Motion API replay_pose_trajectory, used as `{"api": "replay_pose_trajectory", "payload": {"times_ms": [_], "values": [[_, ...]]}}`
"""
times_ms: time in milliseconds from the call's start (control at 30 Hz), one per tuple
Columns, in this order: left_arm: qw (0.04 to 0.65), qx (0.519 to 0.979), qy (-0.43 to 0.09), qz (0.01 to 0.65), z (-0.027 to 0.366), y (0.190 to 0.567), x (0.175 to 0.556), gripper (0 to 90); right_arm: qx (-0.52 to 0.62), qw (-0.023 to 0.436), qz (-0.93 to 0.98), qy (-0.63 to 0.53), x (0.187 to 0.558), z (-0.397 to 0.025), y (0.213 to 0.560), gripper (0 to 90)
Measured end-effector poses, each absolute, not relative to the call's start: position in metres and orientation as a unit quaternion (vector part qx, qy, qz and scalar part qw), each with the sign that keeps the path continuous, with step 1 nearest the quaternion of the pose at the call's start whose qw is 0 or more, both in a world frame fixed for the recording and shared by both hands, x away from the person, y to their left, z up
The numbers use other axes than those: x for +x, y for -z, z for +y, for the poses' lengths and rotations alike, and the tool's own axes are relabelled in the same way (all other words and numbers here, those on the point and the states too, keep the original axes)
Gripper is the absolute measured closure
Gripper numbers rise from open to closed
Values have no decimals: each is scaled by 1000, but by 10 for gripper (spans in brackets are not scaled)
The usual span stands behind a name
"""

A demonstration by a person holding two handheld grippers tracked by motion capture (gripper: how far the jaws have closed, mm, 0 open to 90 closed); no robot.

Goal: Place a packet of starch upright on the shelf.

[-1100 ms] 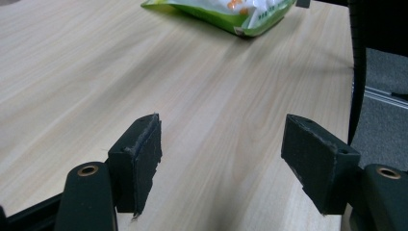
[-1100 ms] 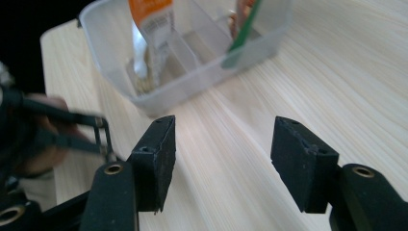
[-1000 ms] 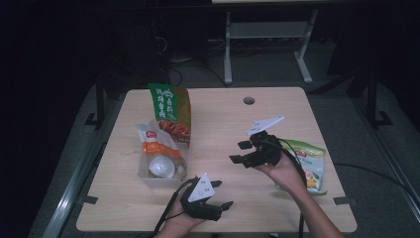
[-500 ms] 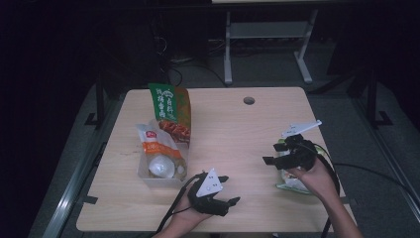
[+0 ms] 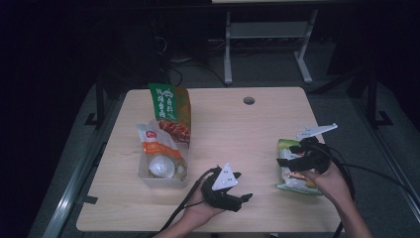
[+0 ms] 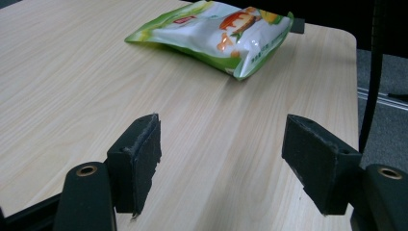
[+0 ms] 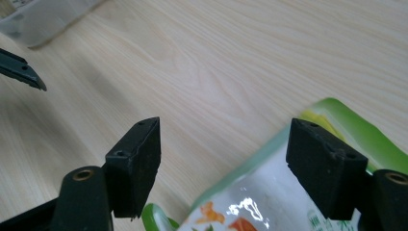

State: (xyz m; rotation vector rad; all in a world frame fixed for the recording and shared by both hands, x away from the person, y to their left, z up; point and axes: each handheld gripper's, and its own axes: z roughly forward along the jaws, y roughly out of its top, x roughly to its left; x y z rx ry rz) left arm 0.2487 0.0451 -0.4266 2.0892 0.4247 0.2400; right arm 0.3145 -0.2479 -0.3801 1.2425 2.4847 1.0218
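1. A clear tray (image 5: 148,177) sits at the table's (image 5: 237,129) left side. It holds a white round item (image 5: 159,167) and an orange-and-white packet (image 5: 157,141) that leans out over its far rim. What the round item is cannot be told.
2. A tall green-and-orange bag (image 5: 171,110) stands just behind the tray.
3. The green pouch (image 5: 292,171) lies flat near the table's right edge, under the right gripper (image 5: 286,156). Its long axis runs front to back along that edge. The left gripper view shows the pouch (image 6: 219,33) as a glossy pillow shape, white-faced with green borders and orange print.
4. Right gripper: jaws wide apart, nothing between them. In its own view it (image 7: 223,144) hangs over the pouch's (image 7: 269,197) corner, one jaw above the film, the other above bare wood.
5. Left gripper (image 5: 243,197): low at the table's front edge, jaws wide apart, nothing held. It (image 6: 221,149) points across bare wood at the pouch, well apart from it.
6. Table: pale wood-grain laminate, rounded corners. Jaw pads: black, blocky, matte.
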Motion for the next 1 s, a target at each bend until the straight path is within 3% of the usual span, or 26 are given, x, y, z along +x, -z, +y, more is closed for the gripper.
{"api": "replay_pose_trajectory", "payload": {"times_ms": [267,433,600,1000], "values": [[488,854,-86,161,25,420,256,332,455,88,820,-337,309,-271,389,265],[484,859,-75,147,-1,417,262,390,475,91,813,-325,307,-287,393,274],[482,863,-69,134,-28,418,267,507,496,97,805,-310,305,-307,403,278],[460,875,-43,145,-74,438,283,604,544,87,777,-304,299,-344,427,315]]}}
